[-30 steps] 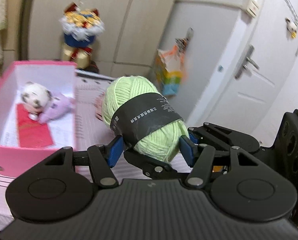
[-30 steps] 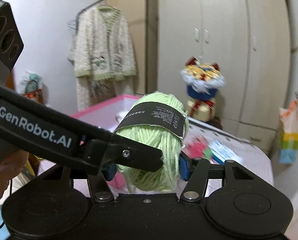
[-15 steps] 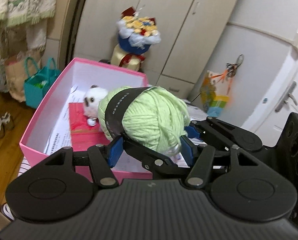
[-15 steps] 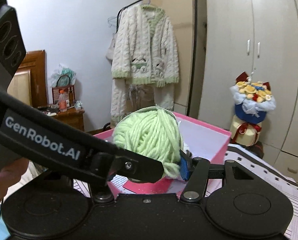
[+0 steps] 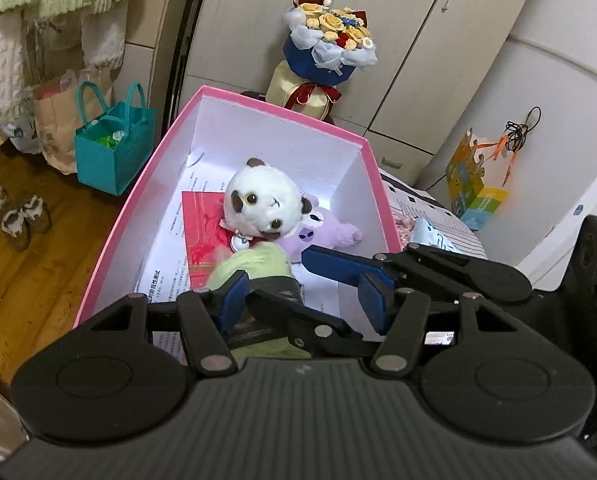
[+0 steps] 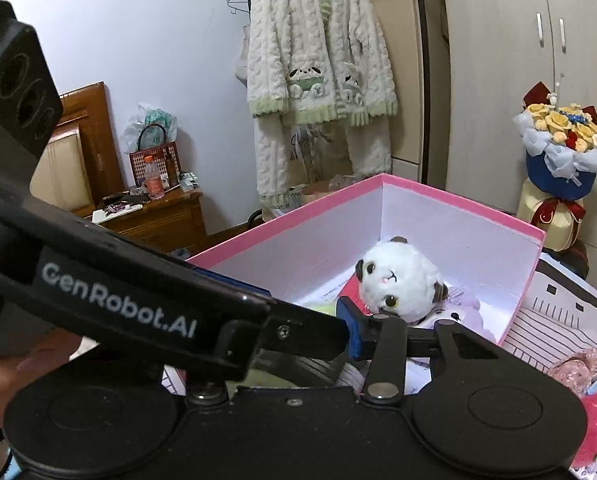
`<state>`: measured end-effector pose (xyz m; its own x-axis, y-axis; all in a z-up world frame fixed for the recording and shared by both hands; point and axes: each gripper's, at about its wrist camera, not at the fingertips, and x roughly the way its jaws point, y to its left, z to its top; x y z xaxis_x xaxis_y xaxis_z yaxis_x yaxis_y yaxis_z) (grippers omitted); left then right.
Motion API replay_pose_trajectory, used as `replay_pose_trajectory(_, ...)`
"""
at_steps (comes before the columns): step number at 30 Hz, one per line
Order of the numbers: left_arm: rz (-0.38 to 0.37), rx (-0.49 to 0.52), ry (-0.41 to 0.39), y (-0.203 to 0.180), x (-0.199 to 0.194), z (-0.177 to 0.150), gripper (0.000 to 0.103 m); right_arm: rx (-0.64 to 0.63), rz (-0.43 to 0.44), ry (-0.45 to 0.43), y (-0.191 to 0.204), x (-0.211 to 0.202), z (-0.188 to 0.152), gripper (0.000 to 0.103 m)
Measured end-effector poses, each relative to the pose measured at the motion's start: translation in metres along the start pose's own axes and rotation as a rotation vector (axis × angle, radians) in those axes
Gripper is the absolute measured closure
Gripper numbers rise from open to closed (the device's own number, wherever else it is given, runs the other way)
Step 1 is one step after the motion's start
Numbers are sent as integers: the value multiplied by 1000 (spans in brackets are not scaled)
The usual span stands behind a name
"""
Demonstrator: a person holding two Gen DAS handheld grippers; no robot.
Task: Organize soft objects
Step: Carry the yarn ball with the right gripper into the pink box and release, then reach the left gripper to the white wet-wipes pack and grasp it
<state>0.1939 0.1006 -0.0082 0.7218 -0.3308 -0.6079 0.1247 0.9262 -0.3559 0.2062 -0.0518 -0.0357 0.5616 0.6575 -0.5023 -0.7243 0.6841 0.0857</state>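
A light-green yarn ball (image 5: 254, 266) with a black band, blurred, hangs low over the open pink box (image 5: 258, 102). It sits under the crossed fingers of both grippers. My left gripper (image 5: 302, 304) is open: bare box floor shows between the yarn and its right pad. My right gripper (image 5: 278, 276) reaches in from the right with its jaws closing, and no pad visibly presses the yarn. In the right wrist view the left gripper hides most of the yarn (image 6: 323, 309) and one finger of my right gripper (image 6: 286, 332). A white plush (image 5: 258, 204) and a purple plush (image 5: 326, 232) lie in the box.
A red card (image 5: 202, 224) and printed sheets line the box floor. On the wooden floor to the left stand a teal bag (image 5: 114, 148) and shoes (image 5: 22, 220). A bouquet (image 5: 330, 40) stands behind the box. A cardigan (image 6: 318, 80) hangs near a nightstand (image 6: 154, 216).
Both grippers swung left over the pink box and tipped downward. The yarn ball, gripped high between the crossed jaws before, has sunk below them and is blurred.
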Motion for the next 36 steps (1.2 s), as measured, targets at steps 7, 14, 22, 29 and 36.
replay_pose_trajectory(7, 5, 17, -21, -3, -14, 0, 43, 42, -19, 56, -1, -11, 3, 52)
replay_pose_trajectory(14, 16, 92, -60, -21, -50, -4, 36, 5, -104, 72, 10, -47, 5, 37)
replay_pose_trajectory(22, 0, 206, -112, -50, -88, -17, 31, -47, -202, 69, 24, -101, 0, 29)
replay_pose_trajectory(29, -60, 259, -120, -75, -99, -37, 29, 22, -241, 10, 2, -158, -30, 28)
replay_pose_trajectory(36, -118, 317, -73, -108, -81, -46, 29, 78, -320, -29, -29, -201, -72, 21)
